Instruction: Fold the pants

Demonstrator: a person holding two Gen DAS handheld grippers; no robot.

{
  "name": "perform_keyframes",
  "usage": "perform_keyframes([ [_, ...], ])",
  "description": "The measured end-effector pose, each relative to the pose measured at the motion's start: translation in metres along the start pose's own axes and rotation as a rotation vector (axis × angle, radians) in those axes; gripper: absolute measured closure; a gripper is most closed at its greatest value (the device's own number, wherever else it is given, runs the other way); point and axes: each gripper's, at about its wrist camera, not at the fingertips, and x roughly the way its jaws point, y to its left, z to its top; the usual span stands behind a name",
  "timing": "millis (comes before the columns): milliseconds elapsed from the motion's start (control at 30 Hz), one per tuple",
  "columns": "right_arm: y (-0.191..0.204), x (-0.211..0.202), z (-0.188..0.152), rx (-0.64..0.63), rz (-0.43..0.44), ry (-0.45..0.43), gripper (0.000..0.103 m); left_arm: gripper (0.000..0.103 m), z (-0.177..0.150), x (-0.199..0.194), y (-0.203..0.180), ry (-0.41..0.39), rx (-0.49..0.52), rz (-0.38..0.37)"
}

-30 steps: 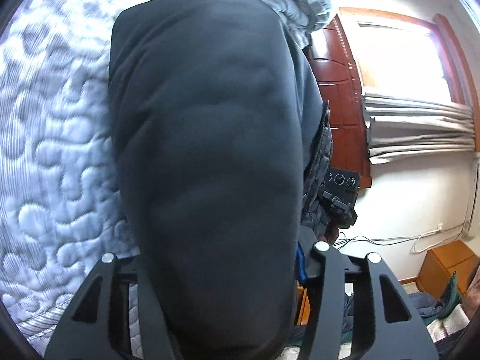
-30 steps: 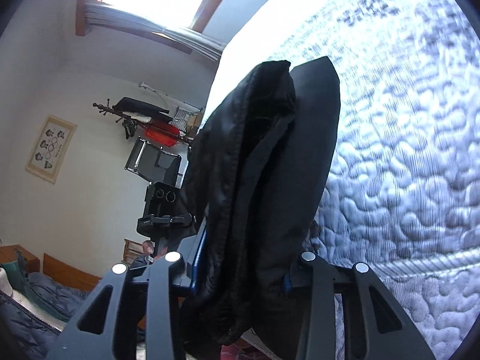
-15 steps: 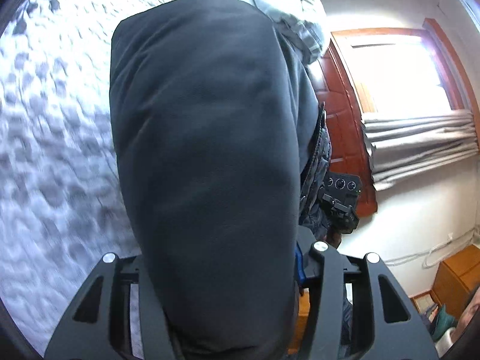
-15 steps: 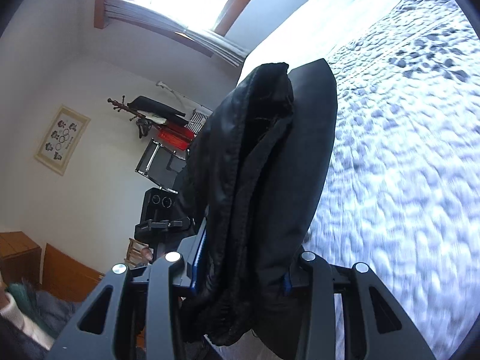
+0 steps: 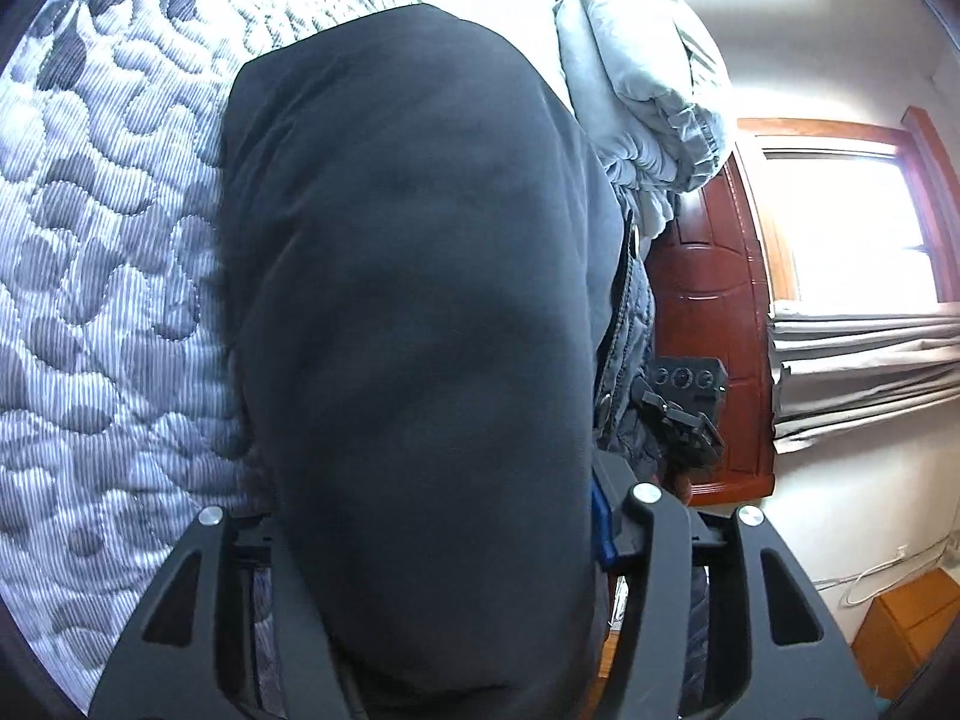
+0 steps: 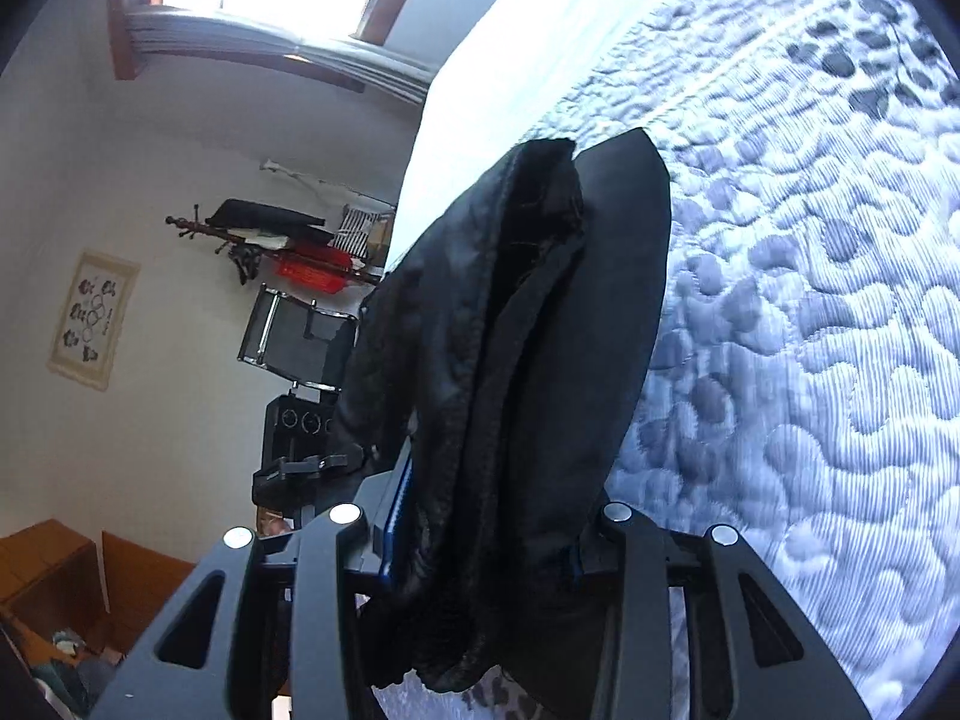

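Observation:
Dark pants (image 5: 408, 270) hang folded between the two grippers above a quilted bed (image 5: 102, 300). My left gripper (image 5: 432, 480) holds one thick, smooth fold that fills the gap and hides the fingertips; its jaws are opening slightly with the cloth still between them. In the right wrist view, the bunched edge of the pants (image 6: 522, 330) sits between the fingers of my right gripper (image 6: 486, 510). Those jaws are also opening, and the pads still press the fabric. Each gripper shows in the other's view, the right gripper's body (image 5: 684, 408) and the left gripper's body (image 6: 300, 438).
The grey-and-white quilt (image 6: 810, 330) spreads below and beside the pants. A folded pale duvet (image 5: 648, 72) lies at the far end of the bed. Beyond are a red-brown door (image 5: 708, 324), a bright window (image 5: 852, 228), a coat rack (image 6: 270, 234) and a black chair (image 6: 294, 342).
Both grippers have carried the pants further across the bed, so more quilt and the folded duvet come into view. The right one has sunk a little. The fabric stays between both pairs of jaws.

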Motion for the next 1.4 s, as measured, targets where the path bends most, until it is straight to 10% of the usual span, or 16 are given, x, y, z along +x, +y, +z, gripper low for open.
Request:
perform_keyframes([
  [233,-0.032,-0.008,-0.010,0.075,0.015,-0.012,0.039,0.037,-0.002,-0.006,0.029,0.021,0.011,0.003],
  [667,-0.053,-0.064,-0.052,0.130,0.039,-0.120,0.035,0.010,-0.028,-0.040,0.041,-0.017,0.033,0.119],
  [967,-0.039,-0.078,-0.129,0.064,-0.128,-0.106,0.037,0.007,-0.081,-0.069,0.036,-0.137,0.065,0.259],
  [1400,0.029,-0.043,-0.214,-0.089,-0.555,-0.106,0.033,0.003,-0.183,-0.035,-0.016,-0.189,0.271,0.719],
])
